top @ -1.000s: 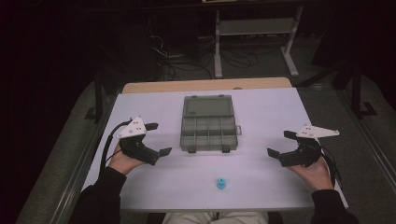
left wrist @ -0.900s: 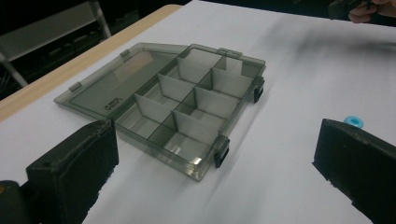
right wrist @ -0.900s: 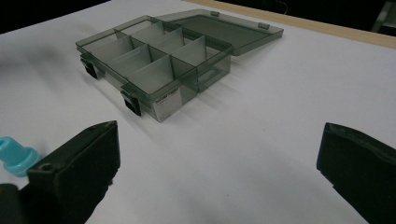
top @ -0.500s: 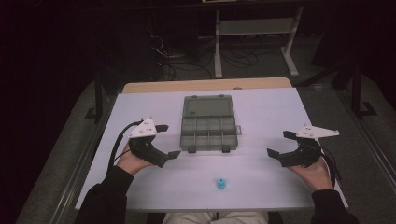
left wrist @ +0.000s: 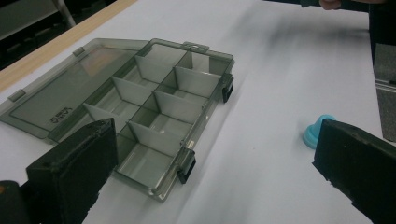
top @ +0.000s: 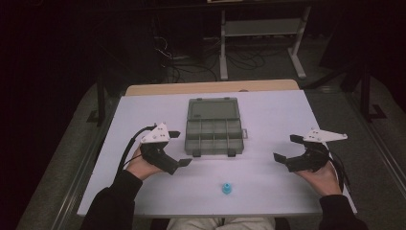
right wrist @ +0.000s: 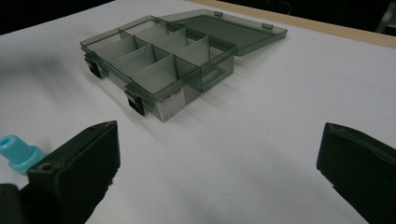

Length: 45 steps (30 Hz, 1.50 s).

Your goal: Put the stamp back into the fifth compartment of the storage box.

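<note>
Inspection finding: my left gripper [top: 178,149] has moved inward across the bench [top: 268,120] since a second ago. It then sat out near the left edge; it now stands just beside the front left corner of the organiser box [top: 214,127]. My right gripper [top: 287,149] has not shifted and holds its station well apart from the box on the right.

Condition of fingers: both sets stand wide open and hold nothing. In the left gripper view the two black fingers [left wrist: 74,163] frame the box on one side and the small blue piece [left wrist: 316,131] on the other. In the right gripper view the fingers [right wrist: 79,158] are spread as far, with bare bench between them.

Position of items: the blue piece [top: 226,188] stands upright on the bench near the front edge, apart from the box and between my two hands, closer to the left one. The box lies open, lid [top: 213,109] folded flat toward the far side, compartments empty as far as I can see.

Assessment: the inward move of the left hand reads as the start of an approach. I judge the piece is the target, to be lifted and set into a compartment. Nothing is gripped yet; the work is at its opening step.
</note>
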### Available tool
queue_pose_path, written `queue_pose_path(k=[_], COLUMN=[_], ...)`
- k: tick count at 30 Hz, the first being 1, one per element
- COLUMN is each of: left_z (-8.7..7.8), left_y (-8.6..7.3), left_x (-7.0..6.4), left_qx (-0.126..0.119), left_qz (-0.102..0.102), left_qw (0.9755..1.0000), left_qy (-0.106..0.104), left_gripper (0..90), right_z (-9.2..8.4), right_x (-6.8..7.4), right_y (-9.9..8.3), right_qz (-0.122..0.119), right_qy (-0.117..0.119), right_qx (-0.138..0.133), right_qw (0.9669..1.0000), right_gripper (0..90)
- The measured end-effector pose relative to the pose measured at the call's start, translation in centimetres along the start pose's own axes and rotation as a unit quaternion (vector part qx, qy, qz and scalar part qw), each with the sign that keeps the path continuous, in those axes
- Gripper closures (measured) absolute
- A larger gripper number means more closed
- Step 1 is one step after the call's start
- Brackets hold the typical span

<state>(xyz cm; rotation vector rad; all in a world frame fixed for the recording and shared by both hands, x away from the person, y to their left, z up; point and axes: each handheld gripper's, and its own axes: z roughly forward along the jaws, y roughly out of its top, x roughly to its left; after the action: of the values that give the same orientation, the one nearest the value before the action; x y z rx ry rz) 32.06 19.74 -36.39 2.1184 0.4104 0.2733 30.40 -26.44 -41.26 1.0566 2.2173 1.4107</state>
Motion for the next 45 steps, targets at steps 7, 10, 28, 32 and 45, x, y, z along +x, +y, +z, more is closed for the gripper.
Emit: queue_pose_path(k=[7, 10, 28, 32, 45], left_z=[1.2, 1.5, 3.7, 4.0, 5.2], left_y=[0.4, 0.5, 1.2, 1.4, 1.4], left_x=[-0.6, -0.7, -1.7, -2.0, -2.8], left_qx=[0.006, 0.008, 0.019, 0.018, 0.026], left_qz=[0.009, 0.011, 0.022, 0.024, 0.035], left_qw=[0.9998, 0.9997, 0.9982, 0.9979, 0.9966], left_qy=[-0.017, -0.020, -0.052, -0.057, -0.070], left_gripper=[0.0, 0.0, 0.0, 0.0, 0.0], right_z=[0.0, 0.0, 0.1, 0.1, 0.2], right_x=[0.0, 0.0, 0.1, 0.1, 0.1], right_y=[0.0, 0.0, -0.1, -0.1, -0.1], right_qz=[-0.001, -0.001, -0.001, -0.001, -0.002], right_qy=[0.001, 0.001, 0.004, 0.004, 0.005], right_qx=[0.001, 0.001, 0.004, 0.004, 0.004], right_qw=[1.0000, 1.0000, 1.0000, 1.0000, 1.0000], right_gripper=[0.0, 0.0, 0.0, 0.0, 0.0])
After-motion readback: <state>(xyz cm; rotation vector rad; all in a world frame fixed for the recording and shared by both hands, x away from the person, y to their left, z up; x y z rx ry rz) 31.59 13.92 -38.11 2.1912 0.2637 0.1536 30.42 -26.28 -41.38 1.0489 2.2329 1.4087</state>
